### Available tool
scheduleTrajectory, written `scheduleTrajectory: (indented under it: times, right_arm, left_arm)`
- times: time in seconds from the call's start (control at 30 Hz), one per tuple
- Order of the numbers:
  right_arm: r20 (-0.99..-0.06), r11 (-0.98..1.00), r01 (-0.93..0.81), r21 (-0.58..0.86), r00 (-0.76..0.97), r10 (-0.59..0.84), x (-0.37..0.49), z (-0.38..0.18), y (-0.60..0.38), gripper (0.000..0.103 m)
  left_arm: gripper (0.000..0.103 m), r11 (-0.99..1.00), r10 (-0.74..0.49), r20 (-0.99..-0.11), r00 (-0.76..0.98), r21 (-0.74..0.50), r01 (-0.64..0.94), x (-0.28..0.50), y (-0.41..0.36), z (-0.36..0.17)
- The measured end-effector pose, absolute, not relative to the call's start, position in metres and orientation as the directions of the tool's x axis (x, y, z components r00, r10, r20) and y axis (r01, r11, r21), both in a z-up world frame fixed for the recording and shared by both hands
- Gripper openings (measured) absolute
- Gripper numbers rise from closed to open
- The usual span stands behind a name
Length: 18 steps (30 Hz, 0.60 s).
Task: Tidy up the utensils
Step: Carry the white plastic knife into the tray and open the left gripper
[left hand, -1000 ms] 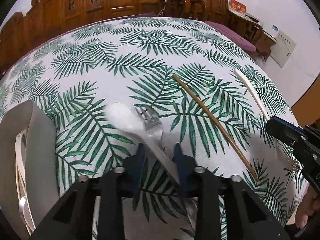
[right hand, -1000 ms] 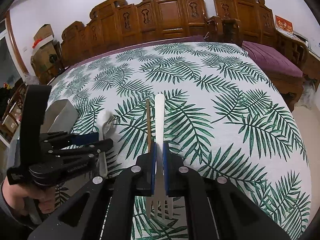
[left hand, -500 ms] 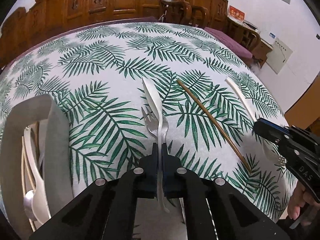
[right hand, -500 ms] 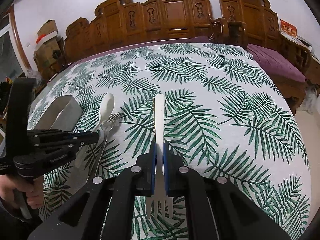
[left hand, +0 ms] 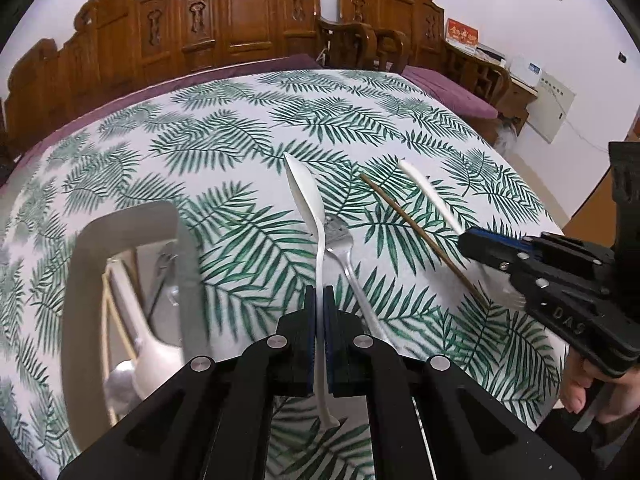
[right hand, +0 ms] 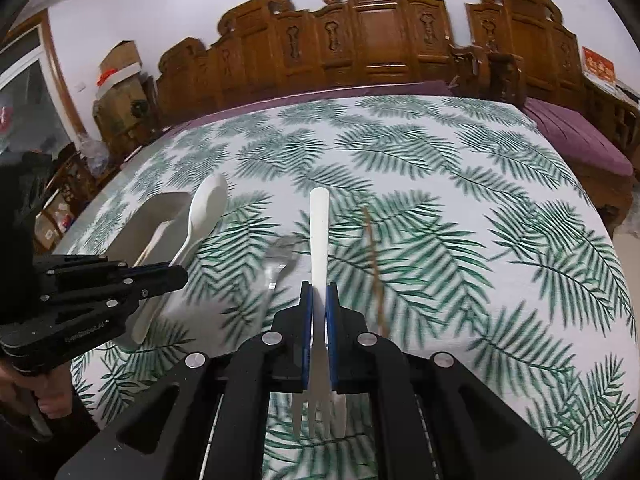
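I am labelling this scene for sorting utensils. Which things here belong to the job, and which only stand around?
Belong to the job:
- white spoon, in the left tool
- white fork, in the right tool
- metal fork on the tablecloth
- brown chopstick
- grey tray with utensils inside

Only standing around:
- carved wooden chairs
- cardboard boxes

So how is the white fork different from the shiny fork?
The white fork is held up in the right claw, but the metal fork lies loose on the tablecloth.

The white fork looks matte and plastic, while the metal fork is silvery and shiny.

The white fork's prongs point back toward the person, while the metal fork's prongs point away across the table.

Both are forks and neither is in the tray yet.
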State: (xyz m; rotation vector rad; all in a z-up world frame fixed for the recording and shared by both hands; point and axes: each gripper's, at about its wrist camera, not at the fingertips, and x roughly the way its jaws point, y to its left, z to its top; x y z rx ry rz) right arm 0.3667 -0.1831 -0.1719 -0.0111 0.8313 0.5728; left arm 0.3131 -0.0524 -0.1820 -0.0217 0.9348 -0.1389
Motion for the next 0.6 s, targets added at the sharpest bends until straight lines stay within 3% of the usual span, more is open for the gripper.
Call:
scheduleTrajectory:
  times: [0.6]
  right_arm:
    - [-0.725,0.838,-0.522,0.156,0.515,0.456,0.357,-0.178,-0.153,0.008]
  left_arm:
    - [0.003,0.998,-0.056,-0.786,0.616,-0.05,0.028,0.28,0.011,-0.161]
